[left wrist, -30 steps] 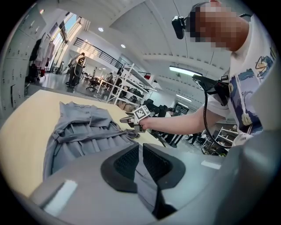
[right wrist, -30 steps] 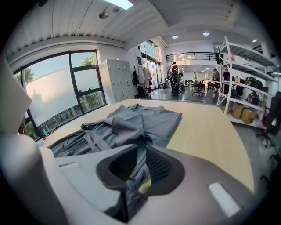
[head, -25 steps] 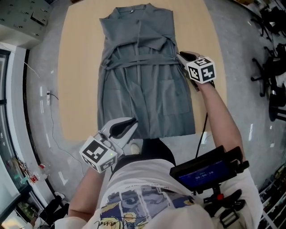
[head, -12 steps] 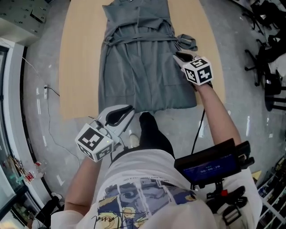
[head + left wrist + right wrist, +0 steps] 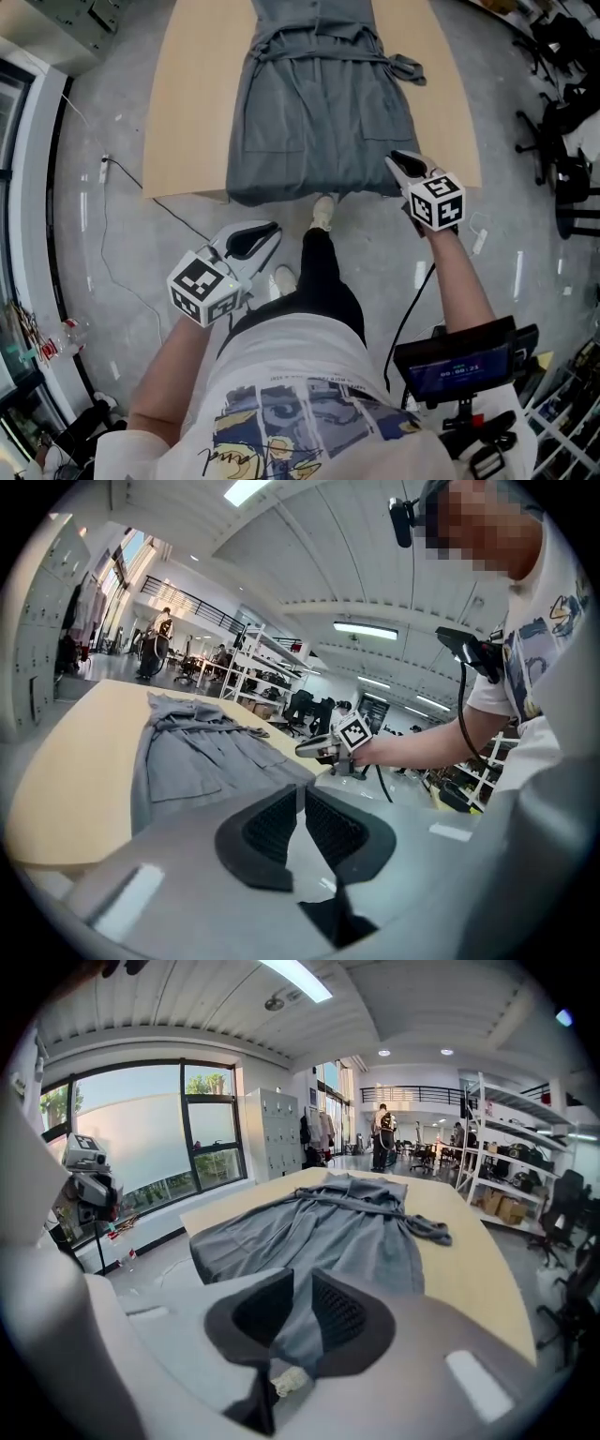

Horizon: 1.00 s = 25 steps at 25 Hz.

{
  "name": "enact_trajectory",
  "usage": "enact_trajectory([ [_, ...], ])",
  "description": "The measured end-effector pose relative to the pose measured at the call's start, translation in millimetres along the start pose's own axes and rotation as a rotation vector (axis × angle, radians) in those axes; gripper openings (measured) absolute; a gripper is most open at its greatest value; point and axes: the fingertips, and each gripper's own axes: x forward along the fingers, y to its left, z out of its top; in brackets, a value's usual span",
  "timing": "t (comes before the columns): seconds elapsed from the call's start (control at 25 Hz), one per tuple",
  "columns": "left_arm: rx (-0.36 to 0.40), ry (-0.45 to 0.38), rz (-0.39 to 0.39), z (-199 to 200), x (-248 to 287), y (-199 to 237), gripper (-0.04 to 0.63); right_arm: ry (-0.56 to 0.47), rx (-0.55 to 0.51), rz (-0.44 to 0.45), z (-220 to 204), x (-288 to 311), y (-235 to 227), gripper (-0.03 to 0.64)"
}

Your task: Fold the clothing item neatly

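Observation:
A grey belted dress [image 5: 319,112] lies flat on the light wooden table [image 5: 192,112], its hem hanging over the near edge. The belt's loose end [image 5: 408,67] sticks out to the right. My right gripper [image 5: 394,157] hovers just off the hem's right corner, clear of the cloth, jaws nearly together and empty. My left gripper [image 5: 272,228] hangs over the floor below the table's near edge, jaws together with nothing between them. The dress [image 5: 328,1227] stretches away ahead of the right gripper [image 5: 302,1277]. In the left gripper view the dress [image 5: 197,752] lies left of the left gripper [image 5: 302,789].
The person stands back from the table, one shoe [image 5: 322,211] by its edge. A cable [image 5: 122,187] runs over the grey floor at left. Black office chairs [image 5: 562,141] stand at right. A small screen [image 5: 455,370] hangs at the person's waist. Shelving [image 5: 525,1166] lines the far right.
The person has stepped back, so the table sits higher in view. My right gripper left the belt at the dress's right side and came down to the hem corner. The belt end now lies free.

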Motion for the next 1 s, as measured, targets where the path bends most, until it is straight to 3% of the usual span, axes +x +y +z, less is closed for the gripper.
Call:
enact_trajectory([
  [0.2,-0.025,0.055,0.001,-44.8,-6.6,-3.0,0.038,0.050,0.065,0.009,-67.2,-34.9,39.0,0.088],
  [0.44,-0.046,0.148,0.019,-96.0,-5.0,5.9,0.107,0.122,0.128,0.017,-142.9,-51.4,51.0,0.127],
  [0.84,-0.119,0.266,0.185,-165.8,17.2,81.6,0.160,0.216,0.179,-0.030,-229.1,-20.2,-14.8,0.170],
  [1.0,-0.175,0.308,0.235,-187.6,16.6,109.1,0.204,0.207,0.232,-0.075,-236.9,-13.4,-47.0,0.200],
])
